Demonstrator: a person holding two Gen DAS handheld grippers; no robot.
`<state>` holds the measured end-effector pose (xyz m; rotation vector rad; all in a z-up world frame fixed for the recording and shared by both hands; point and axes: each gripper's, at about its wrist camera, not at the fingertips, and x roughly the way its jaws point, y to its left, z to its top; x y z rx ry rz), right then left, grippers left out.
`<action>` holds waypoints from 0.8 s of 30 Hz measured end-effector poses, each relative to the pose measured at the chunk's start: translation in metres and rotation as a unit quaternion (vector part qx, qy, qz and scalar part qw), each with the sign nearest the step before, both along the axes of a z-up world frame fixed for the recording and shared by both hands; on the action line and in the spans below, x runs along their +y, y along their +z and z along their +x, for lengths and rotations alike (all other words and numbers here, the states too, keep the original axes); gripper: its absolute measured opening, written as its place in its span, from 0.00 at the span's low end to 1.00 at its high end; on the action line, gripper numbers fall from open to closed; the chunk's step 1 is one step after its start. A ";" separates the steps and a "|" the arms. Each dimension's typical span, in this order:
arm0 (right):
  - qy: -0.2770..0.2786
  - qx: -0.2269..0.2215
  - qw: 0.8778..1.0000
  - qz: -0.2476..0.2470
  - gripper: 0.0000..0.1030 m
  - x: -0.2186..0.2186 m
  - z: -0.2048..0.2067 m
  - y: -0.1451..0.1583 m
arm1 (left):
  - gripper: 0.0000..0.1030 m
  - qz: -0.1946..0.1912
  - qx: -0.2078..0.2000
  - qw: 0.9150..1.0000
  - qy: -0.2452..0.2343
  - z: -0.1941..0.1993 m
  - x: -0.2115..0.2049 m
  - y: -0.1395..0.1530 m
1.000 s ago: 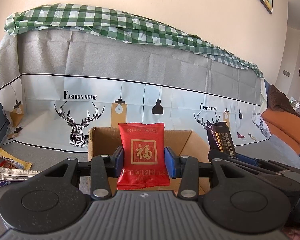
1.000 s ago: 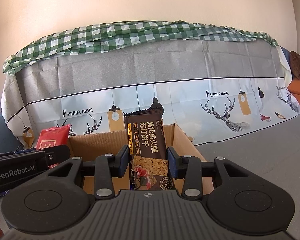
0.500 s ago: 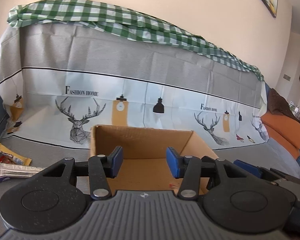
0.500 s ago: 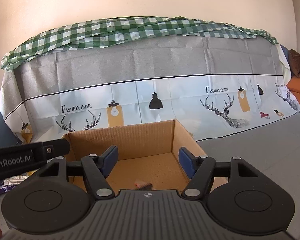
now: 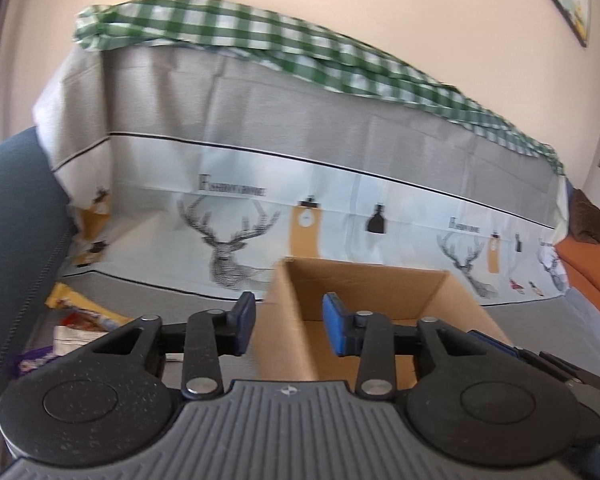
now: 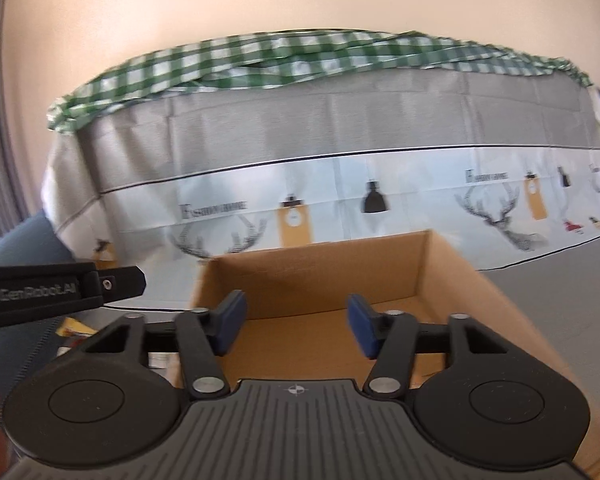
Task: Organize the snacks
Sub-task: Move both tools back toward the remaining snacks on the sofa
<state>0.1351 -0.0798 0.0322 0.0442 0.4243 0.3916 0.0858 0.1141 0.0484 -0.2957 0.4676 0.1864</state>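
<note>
An open brown cardboard box (image 5: 380, 284) stands on the grey surface; it also shows in the right wrist view (image 6: 320, 276). My left gripper (image 5: 288, 324) is open and empty, over the box's left wall. My right gripper (image 6: 294, 326) is open and empty, above the box's inside. Several loose snack packets (image 5: 80, 316) lie on the grey surface to the left of the box. What lies in the box is hidden behind the grippers.
A sofa back draped with a deer-print cloth (image 5: 300, 184) and a green checked cloth (image 5: 260, 44) rises behind the box. A dark blue armrest (image 5: 16, 240) stands at the left. The left gripper's body (image 6: 40, 292) shows at the right wrist view's left edge.
Both grippers let go of their packets (red one left, dark one right) about a second ago. Since then both views have swung left, and the frames are blurred with motion.
</note>
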 end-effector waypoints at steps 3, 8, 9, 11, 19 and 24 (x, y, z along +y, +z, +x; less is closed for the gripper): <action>0.024 0.002 1.000 0.021 0.37 0.015 -0.007 0.000 | 0.31 -0.005 0.010 1.000 0.024 -0.005 0.024 -0.001; 0.062 0.008 0.997 0.042 0.37 0.042 -0.016 -0.002 | 0.31 -0.037 0.037 0.997 0.064 -0.013 0.069 -0.011; 0.071 0.010 0.996 0.044 0.37 0.047 -0.018 -0.003 | 0.31 -0.041 0.041 0.996 0.069 -0.014 0.078 -0.015; 0.089 0.016 0.995 0.048 0.37 0.057 -0.021 -0.005 | 0.31 -0.053 0.058 0.993 0.087 -0.016 0.095 -0.024; 0.142 0.027 0.988 0.049 0.37 0.095 -0.028 -0.011 | 0.45 -0.102 0.104 0.981 0.126 -0.009 0.151 -0.052; 0.165 0.046 0.984 0.046 0.37 0.119 -0.026 -0.020 | 0.64 -0.092 0.117 0.979 0.139 0.002 0.162 -0.060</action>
